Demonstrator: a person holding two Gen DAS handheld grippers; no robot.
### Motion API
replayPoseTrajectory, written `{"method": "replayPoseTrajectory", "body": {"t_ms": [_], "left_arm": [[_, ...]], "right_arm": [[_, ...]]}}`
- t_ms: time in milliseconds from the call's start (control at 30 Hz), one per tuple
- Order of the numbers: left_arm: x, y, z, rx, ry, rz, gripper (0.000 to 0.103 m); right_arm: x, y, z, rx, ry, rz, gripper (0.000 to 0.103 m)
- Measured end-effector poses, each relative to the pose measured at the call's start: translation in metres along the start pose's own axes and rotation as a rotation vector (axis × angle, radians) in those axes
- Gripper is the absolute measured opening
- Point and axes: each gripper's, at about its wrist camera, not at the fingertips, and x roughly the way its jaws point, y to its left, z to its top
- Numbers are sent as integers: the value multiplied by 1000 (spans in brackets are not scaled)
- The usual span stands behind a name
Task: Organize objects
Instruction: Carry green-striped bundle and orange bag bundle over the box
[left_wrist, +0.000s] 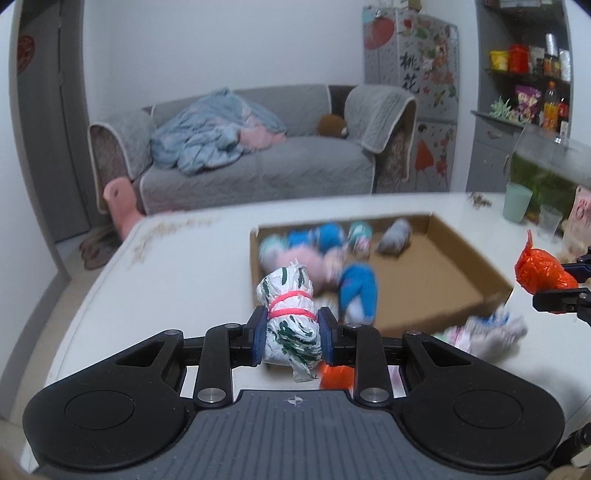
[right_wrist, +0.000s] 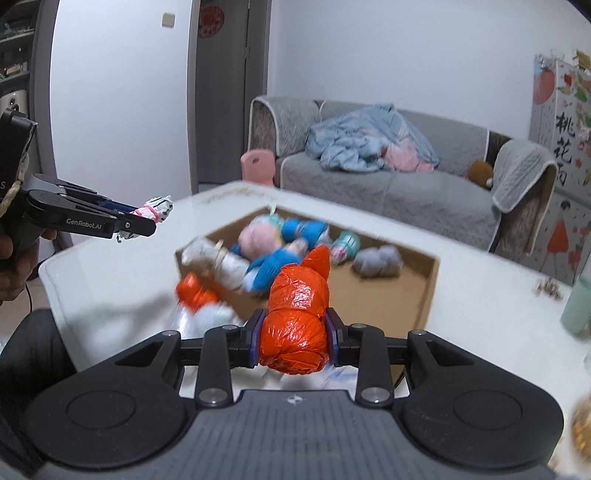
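"GenRobot.AI" — left gripper (right_wrist: 138, 226) side

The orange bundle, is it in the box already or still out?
Out. The orange bundle is clamped in the right hand-held gripper, in front of the cardboard box, not among the bundles inside.

Both wrist views look down, close, sharing the blurred, seemingly cardboard box (left_wrist: 436, 266)

Soft, even indoor light, rather dim and bluish, with no clear source. Fisheye bending curves the walls and darkens the corners. The cardboard box (left_wrist: 436, 258) and its contents smear with motion blur, so those bundles perhaps cannot be identified; faint shadow lies on the counter (right_wrist: 122, 284).
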Motion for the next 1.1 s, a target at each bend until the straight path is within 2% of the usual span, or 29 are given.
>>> {"method": "replayPoseTrajectory", "body": {"t_ms": [233,467,567,700,1100], "left_arm": [[15,-22,51,39,-36,-54,35],[51,-59,91,98,-37,-124,35],[74,-72,101,107,-9,-159,35],[105,-86,104,123,34,-167,36],[186,-99,81,147,176,-199,36]], "right_arm": [[11,-31,35,-49,-19,-22,30],[41,-67,58,-48,-3,-38,30],[56,-78,64,-47,15,-45,30],[79,-89,65,-43,54,-42,30],[143,-106,55,-42,174,-18,30]]}}
